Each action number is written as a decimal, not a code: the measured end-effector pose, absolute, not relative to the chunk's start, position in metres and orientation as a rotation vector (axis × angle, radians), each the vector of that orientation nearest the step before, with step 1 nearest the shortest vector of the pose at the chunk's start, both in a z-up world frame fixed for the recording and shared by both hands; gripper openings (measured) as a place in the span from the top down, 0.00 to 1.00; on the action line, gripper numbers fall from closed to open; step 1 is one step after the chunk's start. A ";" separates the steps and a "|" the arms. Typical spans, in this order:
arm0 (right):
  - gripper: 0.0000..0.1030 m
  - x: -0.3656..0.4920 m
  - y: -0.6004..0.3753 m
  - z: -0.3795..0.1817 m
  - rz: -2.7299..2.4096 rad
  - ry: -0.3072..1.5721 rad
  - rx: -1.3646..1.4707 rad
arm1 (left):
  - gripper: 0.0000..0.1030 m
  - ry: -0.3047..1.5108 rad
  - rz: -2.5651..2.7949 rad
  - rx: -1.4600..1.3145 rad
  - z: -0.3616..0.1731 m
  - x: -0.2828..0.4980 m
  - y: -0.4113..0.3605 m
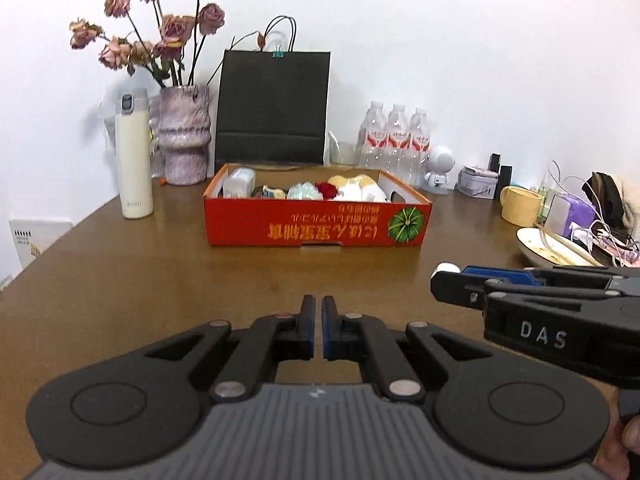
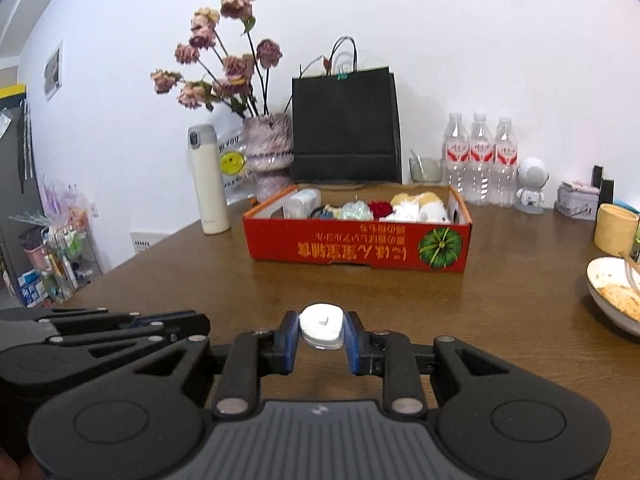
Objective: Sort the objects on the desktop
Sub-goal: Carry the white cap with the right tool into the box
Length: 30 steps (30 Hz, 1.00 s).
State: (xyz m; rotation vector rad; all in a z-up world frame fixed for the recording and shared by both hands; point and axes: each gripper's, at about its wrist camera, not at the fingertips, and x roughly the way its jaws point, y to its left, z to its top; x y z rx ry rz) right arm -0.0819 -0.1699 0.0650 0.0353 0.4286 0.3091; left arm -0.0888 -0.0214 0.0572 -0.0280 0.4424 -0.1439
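Right wrist view is filled mostly by the brown worktop (image 2: 500,320), on which a red cardboard box (image 2: 360,246) is set near the middle, its open top already loaded with a white carton, a red flower and soft toys, so it is judged to be the collecting place for the sorting. Behind it, a black paper bag (image 2: 346,124), a vase of dried roses (image 2: 268,148), a cream flask (image 2: 208,180) and three water bottles (image 2: 480,156) are lined up against the wall, apparently out of the way. A used dish (image 2: 612,296) is seen at the right edge. Smaller still, the right claw (image 2: 322,330) is held above the worktop in front of the box, and a small white plug-like object (image 2: 322,326) is pinched between its blue pads, presumably for carrying to the box. The left claw (image 1: 316,320) is pressed together with nothing in it, and is kept alongside the right one.
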 end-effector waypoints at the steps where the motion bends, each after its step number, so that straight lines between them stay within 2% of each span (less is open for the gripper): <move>1: 0.78 -0.081 -0.171 0.067 0.306 0.422 0.037 | 0.96 0.443 -0.147 -0.026 0.057 -0.086 -0.021; 8: 0.78 -0.039 -0.175 0.086 0.303 0.372 0.059 | 0.96 0.411 -0.128 -0.034 0.073 -0.035 -0.015; 23: 0.78 0.123 -0.177 0.142 0.274 0.314 0.067 | 0.96 0.263 -0.088 -0.001 0.134 0.111 -0.005; 27: 0.78 0.161 -0.186 0.145 0.277 0.374 0.065 | 0.96 0.327 -0.104 -0.017 0.135 0.148 0.002; 30: 0.78 0.201 -0.191 0.149 0.286 0.469 0.051 | 0.96 0.504 -0.166 -0.065 0.134 0.196 0.012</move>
